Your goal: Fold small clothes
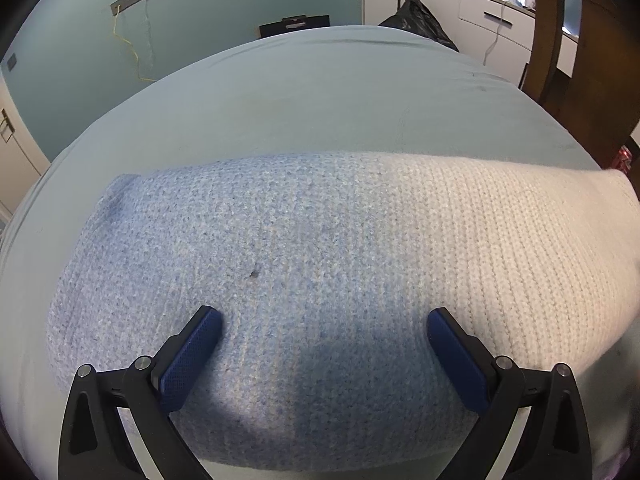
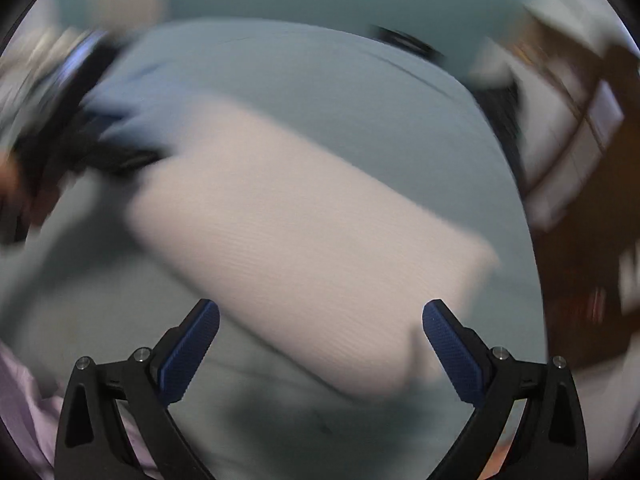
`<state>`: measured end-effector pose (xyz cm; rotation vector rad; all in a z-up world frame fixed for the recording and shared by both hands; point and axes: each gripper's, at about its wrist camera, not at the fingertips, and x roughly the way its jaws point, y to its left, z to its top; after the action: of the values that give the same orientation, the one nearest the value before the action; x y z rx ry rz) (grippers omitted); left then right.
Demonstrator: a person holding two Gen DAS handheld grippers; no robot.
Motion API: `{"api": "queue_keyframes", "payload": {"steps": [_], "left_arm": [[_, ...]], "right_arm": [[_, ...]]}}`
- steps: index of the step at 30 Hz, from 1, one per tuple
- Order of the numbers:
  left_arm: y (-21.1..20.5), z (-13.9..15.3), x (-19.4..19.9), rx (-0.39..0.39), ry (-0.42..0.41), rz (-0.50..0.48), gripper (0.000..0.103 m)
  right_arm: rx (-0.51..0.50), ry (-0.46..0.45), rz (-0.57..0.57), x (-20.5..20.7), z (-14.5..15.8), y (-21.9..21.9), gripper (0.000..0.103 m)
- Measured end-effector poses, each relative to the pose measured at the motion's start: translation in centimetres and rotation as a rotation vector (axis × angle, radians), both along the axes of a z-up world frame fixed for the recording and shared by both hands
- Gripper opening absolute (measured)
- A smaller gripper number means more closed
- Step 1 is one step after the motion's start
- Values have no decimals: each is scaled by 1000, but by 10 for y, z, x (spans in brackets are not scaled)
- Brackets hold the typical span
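A folded knit garment (image 1: 304, 264), blue on its left half and fading to white on the right, lies flat on the light-blue covered table (image 1: 304, 100). My left gripper (image 1: 324, 320) stands open just over the blue part near the front edge, with its pads wide apart and gripping nothing. The right wrist view is smeared by motion. There my right gripper (image 2: 320, 312) is open above the near edge of the garment's white end (image 2: 304, 232), and nothing is pinched between its fingers. The left gripper (image 2: 80, 120) shows as a dark blur at the upper left, over the blue end.
A black bag (image 1: 420, 20) sits past the table's far edge, in front of white cabinets (image 1: 492, 24). A brown wooden chair (image 1: 580, 60) stands at the right side. A lilac sleeve (image 2: 20, 392) shows at the lower left of the right wrist view.
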<state>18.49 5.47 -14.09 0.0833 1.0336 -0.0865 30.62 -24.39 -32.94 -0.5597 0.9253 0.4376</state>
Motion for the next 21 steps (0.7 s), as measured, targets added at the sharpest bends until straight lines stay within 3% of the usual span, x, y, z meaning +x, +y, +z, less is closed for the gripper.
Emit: {"api": "queue_keyframes", "payload": {"steps": [1,3,5,8,10,12,15,17,19,21], "left_arm": [[0,0,0,-2,-1,1,103],[1,0,1,-6,0,6,103],[1,0,2,-5,-1,8,103],[2,1,1,-8,-7,0,103],[4,2,1,-16,-5,-6,103],[7,3,2,-32,1,-12,103],[12,4,2,-46,7,-14,103],[14,4,2,-46,2,-17,103],[13,5,0,-36,-5,-25,103],[14,10,-3,-29,-6,-28,103]], "right_arm": [[-23,-5,103,-7,-3,30,100],[-44,11,190,-14,-15,58,100],[-164,13,236,-12,-44,81,100],[-308,-99,264,-21,-68,68,100],[-340,-123,206,-21,-76,39,100],[-331,-118,156,-21,-75,14,99],[-260,-101,144,-39,-56,-19,88],[-244,-69,64,-43,-47,-29,87],[-193,12,-44,-38,-44,-47,87],[-62,169,-220,-27,-44,-78,87]]}}
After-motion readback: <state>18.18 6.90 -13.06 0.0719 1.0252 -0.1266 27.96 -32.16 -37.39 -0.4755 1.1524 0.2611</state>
